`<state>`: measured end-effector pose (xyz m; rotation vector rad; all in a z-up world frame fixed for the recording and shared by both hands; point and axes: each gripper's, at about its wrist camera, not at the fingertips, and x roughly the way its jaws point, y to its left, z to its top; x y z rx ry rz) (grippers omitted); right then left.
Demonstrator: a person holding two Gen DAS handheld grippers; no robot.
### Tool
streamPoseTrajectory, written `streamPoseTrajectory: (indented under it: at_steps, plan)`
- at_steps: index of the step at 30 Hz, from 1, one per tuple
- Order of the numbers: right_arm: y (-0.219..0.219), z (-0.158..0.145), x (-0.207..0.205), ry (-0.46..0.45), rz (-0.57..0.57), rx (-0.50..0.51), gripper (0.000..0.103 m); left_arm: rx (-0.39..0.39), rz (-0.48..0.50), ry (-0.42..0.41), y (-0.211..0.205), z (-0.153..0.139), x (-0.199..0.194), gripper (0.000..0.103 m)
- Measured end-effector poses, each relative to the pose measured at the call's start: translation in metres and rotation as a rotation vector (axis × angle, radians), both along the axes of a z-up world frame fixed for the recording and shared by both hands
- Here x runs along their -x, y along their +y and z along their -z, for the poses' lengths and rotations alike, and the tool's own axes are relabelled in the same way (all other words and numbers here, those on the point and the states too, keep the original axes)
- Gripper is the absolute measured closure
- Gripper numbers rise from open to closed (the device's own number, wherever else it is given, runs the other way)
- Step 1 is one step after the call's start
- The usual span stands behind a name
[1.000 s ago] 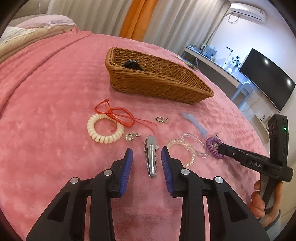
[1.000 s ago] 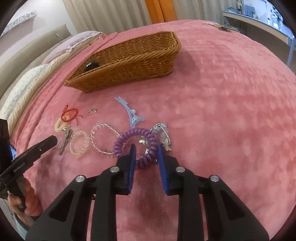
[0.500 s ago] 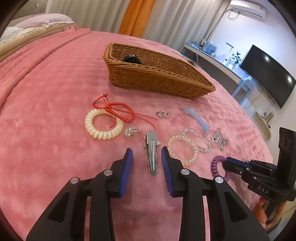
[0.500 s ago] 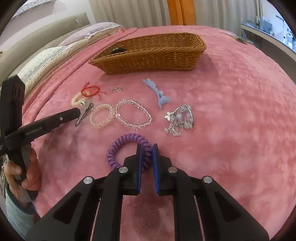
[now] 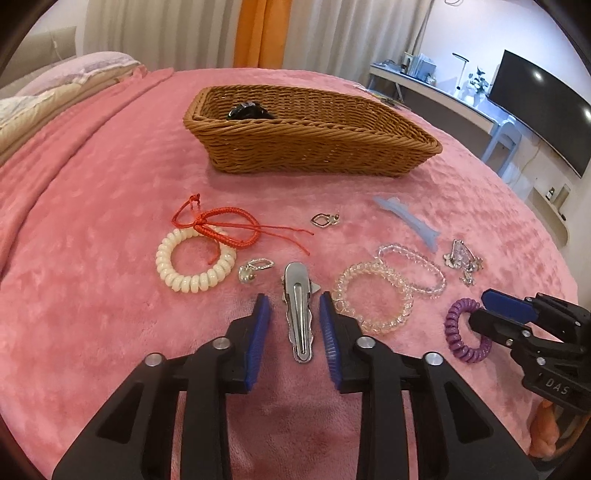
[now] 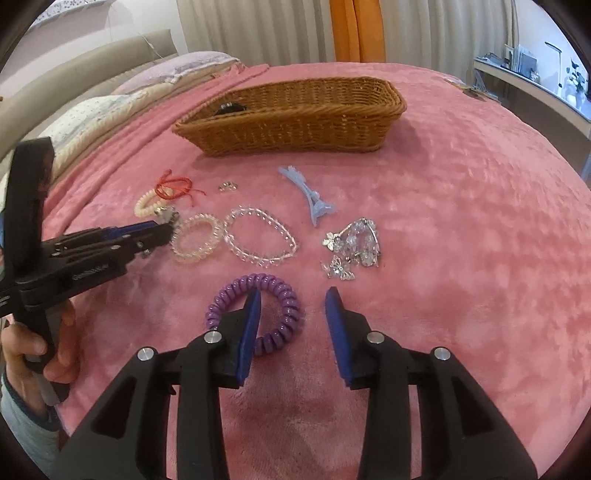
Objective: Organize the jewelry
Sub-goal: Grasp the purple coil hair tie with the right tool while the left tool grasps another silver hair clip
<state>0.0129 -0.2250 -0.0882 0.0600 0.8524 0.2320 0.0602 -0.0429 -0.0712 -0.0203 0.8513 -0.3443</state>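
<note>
Right gripper (image 6: 293,295) open, one finger inside purple coil tie (image 6: 284,301) on the bed (image 6: 461,221). Left gripper (image 5: 294,310) open, straddling silver clip (image 5: 298,314). Basket (image 5: 325,147) well behind.

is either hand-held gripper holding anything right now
Nothing is held. The left hand-held gripper is open around the silver clip; the right hand-held gripper is open over the purple coil.

Pink blanket (image 5: 92,295) spread over the bed; orange curtain (image 5: 260,33) behind; dark screen (image 5: 543,110) at right
</note>
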Motion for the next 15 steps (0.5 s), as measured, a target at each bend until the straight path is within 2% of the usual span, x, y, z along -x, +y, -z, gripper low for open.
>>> streamPoseTrajectory:
  at_steps: [4,6,11,15]
  plan:
    - [0.012,0.003,0.001,-0.013,-0.003,0.067,0.071,-0.008,0.005,-0.009,-0.002,0.0,0.002,0.091]
    - [0.016,0.004,0.002,-0.023,-0.01,0.091,0.089,-0.019,0.005,-0.018,-0.004,0.0,0.004,0.091]
    - [0.023,0.001,0.009,-0.056,-0.041,0.113,0.093,-0.011,0.009,-0.049,-0.004,-0.004,0.011,0.091]
    - [0.02,-0.009,0.016,-0.091,-0.053,0.077,0.094,0.021,0.011,-0.105,0.001,-0.014,0.021,0.091]
